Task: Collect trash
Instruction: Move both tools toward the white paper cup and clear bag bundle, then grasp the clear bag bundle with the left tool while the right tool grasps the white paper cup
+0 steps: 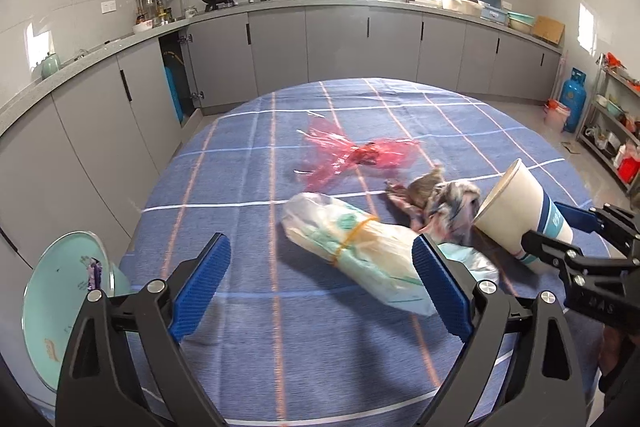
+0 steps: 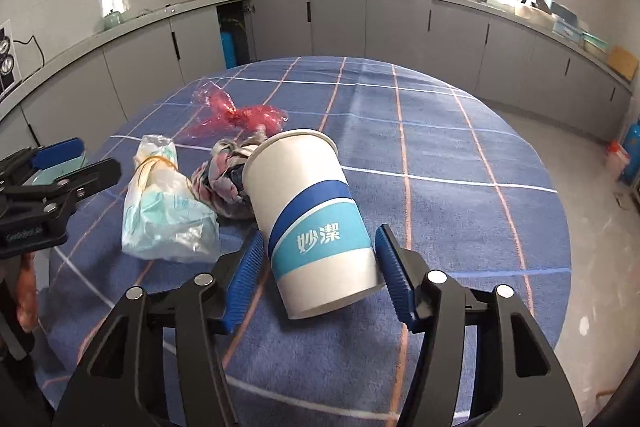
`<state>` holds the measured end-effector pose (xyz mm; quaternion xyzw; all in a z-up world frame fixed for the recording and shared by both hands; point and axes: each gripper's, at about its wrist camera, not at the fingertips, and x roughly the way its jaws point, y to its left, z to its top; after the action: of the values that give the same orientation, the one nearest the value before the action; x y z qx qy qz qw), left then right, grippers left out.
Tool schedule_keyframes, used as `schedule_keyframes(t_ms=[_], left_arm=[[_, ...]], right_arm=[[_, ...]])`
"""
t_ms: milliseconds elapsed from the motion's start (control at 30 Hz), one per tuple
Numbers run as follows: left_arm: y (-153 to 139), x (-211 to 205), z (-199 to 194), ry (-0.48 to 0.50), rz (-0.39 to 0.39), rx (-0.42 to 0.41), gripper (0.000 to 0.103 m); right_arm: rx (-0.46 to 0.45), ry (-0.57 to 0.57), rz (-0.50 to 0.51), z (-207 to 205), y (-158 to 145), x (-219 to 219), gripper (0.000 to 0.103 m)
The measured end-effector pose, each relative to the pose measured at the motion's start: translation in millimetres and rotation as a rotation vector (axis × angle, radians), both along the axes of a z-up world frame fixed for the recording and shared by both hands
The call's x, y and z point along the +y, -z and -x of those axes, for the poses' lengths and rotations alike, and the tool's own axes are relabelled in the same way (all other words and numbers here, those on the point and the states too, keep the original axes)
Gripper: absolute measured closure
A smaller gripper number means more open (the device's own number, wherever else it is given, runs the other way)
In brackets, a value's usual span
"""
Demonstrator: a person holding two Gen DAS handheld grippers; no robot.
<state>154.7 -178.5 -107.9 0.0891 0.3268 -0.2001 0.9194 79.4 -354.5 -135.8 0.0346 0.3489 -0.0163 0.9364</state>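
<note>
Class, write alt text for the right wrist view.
The right gripper holds a tilted paper cup above a blue checked tablecloth. Left of it lie a banded plastic bag, crumpled cloth and red cellophane.

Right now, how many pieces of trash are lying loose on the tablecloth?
3: a red cellophane wrapper farthest back, a crumpled cloth-like wad by the paper cup mouth, and a banded plastic bag bundle nearest. The cup may hide more.

Both wrist views look low across the table [image 1: 248,187], sharing its trash-strewn middle.
</note>
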Motion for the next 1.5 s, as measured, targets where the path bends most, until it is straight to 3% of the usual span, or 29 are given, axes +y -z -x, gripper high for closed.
schedule_keyframes(t_ms=[167, 233, 267, 333, 367, 433, 533, 1067, 1500], left_arm=[[11, -25, 3, 0.043, -0.051, 0.022, 0.013], [16, -32, 6, 0.061, -0.067, 0.033, 0.019], [17, -34, 8, 0.077, -0.069, 0.039, 0.024], [22, -39, 9, 0.123, -0.075, 0.076, 0.06], [25, -42, 10, 0.159, -0.076, 0.107, 0.073], [28, -46, 14, 0.175, -0.092, 0.107, 0.089], [27, -42, 17, 0.193, -0.085, 0.107, 0.1], [-7, 20, 35, 0.151, -0.087, -0.017, 0.101], [-16, 62, 35, 0.075, -0.082, -0.048, 0.101]], right_arm=[[-0.044, 0.051, 0.005, 23, -2, -12, 0.048], [-0.048, 0.058, -0.003, 25, -2, -15, 0.048], [-0.051, 0.059, -0.006, 25, -1, -16, 0.048], [-0.062, 0.057, -0.015, 27, -2, -14, 0.048], [-0.066, 0.056, -0.017, 28, -3, -12, 0.048], [-0.078, 0.049, -0.019, 29, -5, -8, 0.048], [-0.096, 0.04, -0.016, 31, -10, -1, 0.048], [-0.155, -0.007, -0.007, 21, -30, 32, 0.048], [-0.17, -0.047, 0.001, 3, -37, 59, 0.048]])
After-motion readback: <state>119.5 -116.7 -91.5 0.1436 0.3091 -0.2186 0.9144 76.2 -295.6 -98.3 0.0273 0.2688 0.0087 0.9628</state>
